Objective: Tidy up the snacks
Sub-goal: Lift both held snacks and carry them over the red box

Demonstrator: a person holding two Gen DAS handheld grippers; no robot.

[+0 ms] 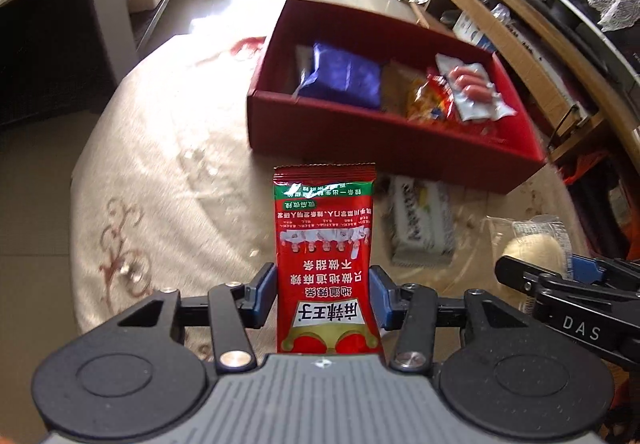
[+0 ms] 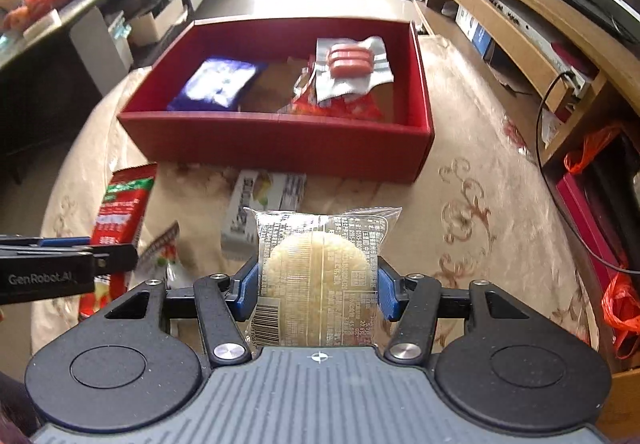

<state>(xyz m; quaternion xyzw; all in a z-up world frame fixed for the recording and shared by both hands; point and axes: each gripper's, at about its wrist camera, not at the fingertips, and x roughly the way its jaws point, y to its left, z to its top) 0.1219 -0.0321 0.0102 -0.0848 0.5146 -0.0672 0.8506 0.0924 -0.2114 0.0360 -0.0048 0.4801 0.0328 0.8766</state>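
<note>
While your left gripper (image 1: pixel 323 294) clamps a red snack packet (image 1: pixel 325 252) printed in Chinese characters, your right gripper (image 2: pixel 318 286), marked "DAS", pinches a clear-wrapped round cake (image 2: pixel 318 276). Both hang above the table's (image 1: pixel 168 180) near edge. The red box (image 2: pixel 280 140) sits toward the far edge, with sausages (image 2: pixel 349 58) inside.

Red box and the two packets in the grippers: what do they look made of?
Red box: looks like matte cardboard, with thin straight walls and folded edges. Red packet in the left gripper: glossy printed plastic film, crimped top. Clear wrapper in the right gripper: transparent film, round pale cake visible inside.
</note>
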